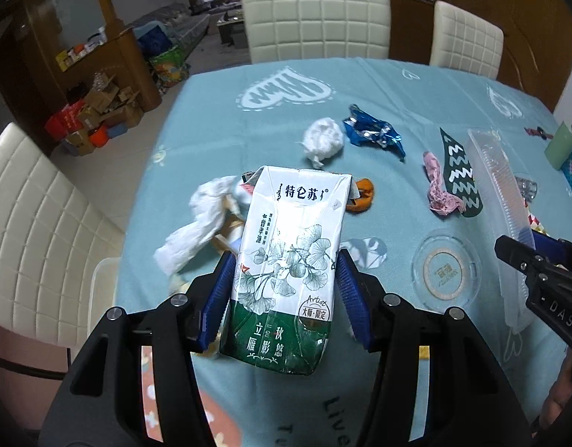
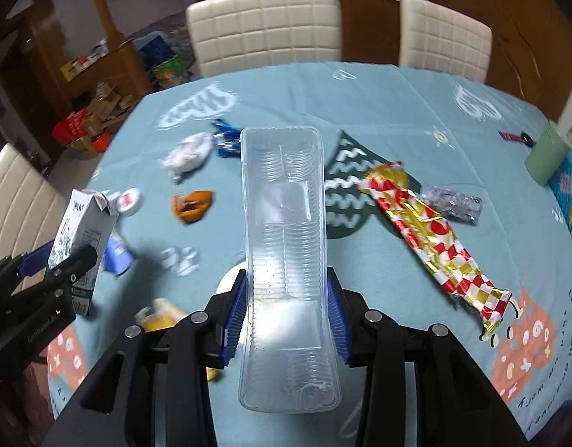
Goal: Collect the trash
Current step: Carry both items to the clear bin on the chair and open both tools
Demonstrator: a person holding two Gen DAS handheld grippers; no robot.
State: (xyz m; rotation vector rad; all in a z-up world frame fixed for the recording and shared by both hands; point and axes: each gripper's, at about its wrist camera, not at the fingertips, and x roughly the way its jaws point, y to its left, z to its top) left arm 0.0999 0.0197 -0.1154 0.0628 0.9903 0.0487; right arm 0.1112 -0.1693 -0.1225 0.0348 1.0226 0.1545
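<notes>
My left gripper [image 1: 286,290] is shut on a white and green milk carton [image 1: 289,253], its blue pads pressed against both long sides, and holds it above the blue tablecloth [image 1: 219,119]. My right gripper [image 2: 286,316] is shut on a long clear plastic tray [image 2: 282,246], held lengthwise away from me. The carton [image 2: 85,238] and left gripper [image 2: 44,272] show at the left of the right wrist view. The tray [image 1: 498,193] and right gripper [image 1: 539,272] show at the right of the left wrist view.
Loose trash lies on the table: white tissue [image 1: 323,139], blue foil wrapper [image 1: 375,130], pink wrapper [image 1: 440,186], orange peel [image 2: 193,205], a red and gold wrapper [image 2: 435,234], crumpled clear plastic [image 2: 453,201]. A glass ashtray [image 1: 444,270], green cup [image 2: 546,156] and white chairs [image 1: 315,18] surround.
</notes>
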